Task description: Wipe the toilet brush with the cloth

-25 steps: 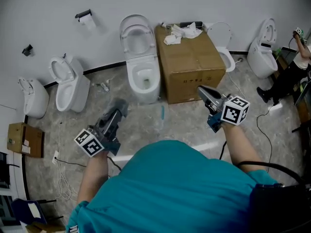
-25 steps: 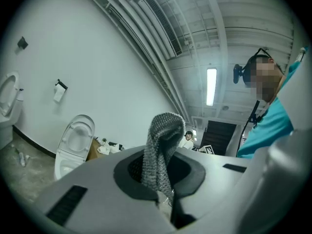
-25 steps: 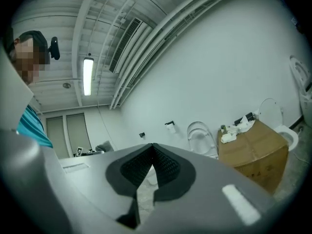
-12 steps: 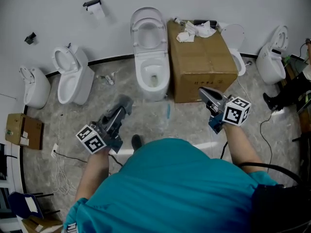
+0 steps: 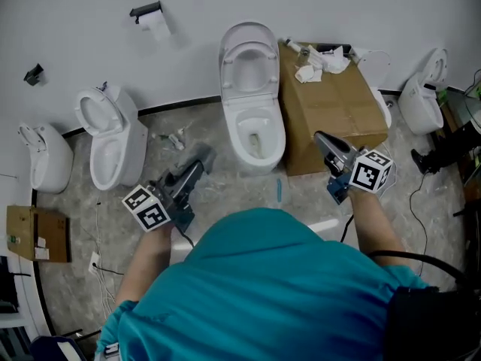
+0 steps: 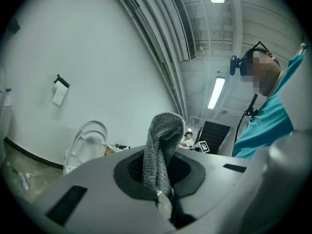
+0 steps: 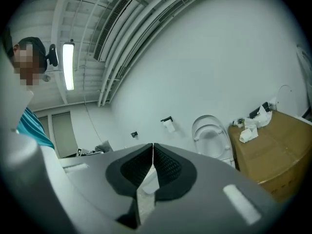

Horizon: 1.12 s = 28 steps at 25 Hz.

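Note:
My left gripper [image 5: 201, 159] is shut on a grey knitted cloth [image 6: 163, 145]. The cloth sticks up from between the jaws in the left gripper view and shows as a grey wad [image 5: 197, 162] at the tips in the head view. My right gripper [image 5: 321, 137] is shut with nothing in it, its pads meeting [image 7: 153, 152]. Both are held level above the floor, pointing toward the middle toilet [image 5: 254, 115]. A slim pale-blue stick [image 5: 278, 190] lies on the floor in front of that toilet. I cannot tell whether it is the brush.
A large cardboard box [image 5: 334, 119] with crumpled paper [image 5: 319, 62] on top stands right of the middle toilet. Two more toilets [image 5: 113, 141] stand at the left and one [image 5: 419, 96] at the far right. A paper holder [image 5: 149, 13] hangs on the wall. Cables [image 5: 98, 265] trail on the floor.
The person has stepped closer to the middle toilet and the box, which now sit nearer and further right in view. Both grippers came along with them, jaws unchanged.

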Each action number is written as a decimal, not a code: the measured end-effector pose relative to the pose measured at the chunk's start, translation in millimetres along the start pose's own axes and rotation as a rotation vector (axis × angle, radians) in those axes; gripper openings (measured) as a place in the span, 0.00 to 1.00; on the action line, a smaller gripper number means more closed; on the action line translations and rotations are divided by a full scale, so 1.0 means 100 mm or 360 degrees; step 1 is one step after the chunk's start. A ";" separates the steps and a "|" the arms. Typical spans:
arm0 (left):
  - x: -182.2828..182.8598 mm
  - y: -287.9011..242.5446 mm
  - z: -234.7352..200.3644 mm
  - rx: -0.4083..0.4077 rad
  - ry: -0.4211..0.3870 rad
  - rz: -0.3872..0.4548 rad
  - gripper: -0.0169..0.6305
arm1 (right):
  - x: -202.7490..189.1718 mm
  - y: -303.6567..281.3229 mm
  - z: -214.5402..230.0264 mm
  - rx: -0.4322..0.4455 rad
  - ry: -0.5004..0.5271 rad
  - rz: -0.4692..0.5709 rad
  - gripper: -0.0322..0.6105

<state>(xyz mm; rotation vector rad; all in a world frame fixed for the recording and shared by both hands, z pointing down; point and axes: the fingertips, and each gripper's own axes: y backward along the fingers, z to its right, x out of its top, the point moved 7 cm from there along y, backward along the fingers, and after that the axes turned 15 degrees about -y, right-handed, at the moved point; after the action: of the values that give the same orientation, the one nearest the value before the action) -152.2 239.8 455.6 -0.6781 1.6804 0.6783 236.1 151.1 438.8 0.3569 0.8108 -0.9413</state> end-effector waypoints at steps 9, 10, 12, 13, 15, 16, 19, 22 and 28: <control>0.04 0.06 -1.01 -0.0025 0.0084 -0.0019 0.06 | 0.05 -1.05 0.23 -0.0102 -0.0091 -0.0046 0.04; 0.02 0.05 -1.08 -0.0019 0.0098 -0.0026 0.06 | 0.06 -1.13 0.29 -0.0108 -0.0110 -0.0049 0.04; 0.00 0.02 -1.21 -0.0004 0.0117 -0.0047 0.06 | 0.09 -1.28 0.42 -0.0115 -0.0147 -0.0053 0.04; 0.00 0.00 -1.26 0.0004 0.0120 -0.0060 0.06 | 0.11 -1.35 0.49 -0.0113 -0.0157 -0.0061 0.04; -0.01 -0.04 -1.36 0.0026 0.0118 -0.0085 0.06 | 0.16 -1.50 0.62 -0.0099 -0.0173 -0.0084 0.04; -0.01 -0.07 -1.42 0.0042 0.0118 -0.0093 0.06 | 0.19 -1.57 0.70 -0.0092 -0.0184 -0.0093 0.04; -0.04 -0.23 -1.63 0.0103 0.0127 -0.0119 0.06 | 0.29 -1.81 1.03 -0.0068 -0.0228 -0.0123 0.04; -0.11 -0.57 -1.88 0.0164 0.0135 -0.0157 0.06 | 0.44 -2.08 1.49 -0.0052 -0.0274 -0.0181 0.04; -0.35 -1.61 -2.35 0.0275 0.0239 -0.0193 0.06 | 0.74 -2.65 2.71 -0.0041 -0.0364 -0.0441 0.07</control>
<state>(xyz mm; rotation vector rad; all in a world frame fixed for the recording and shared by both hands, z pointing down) -178.1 -38.3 521.0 -0.7147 1.7958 0.3994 165.1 -201.6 579.7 0.1116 0.6713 -1.2049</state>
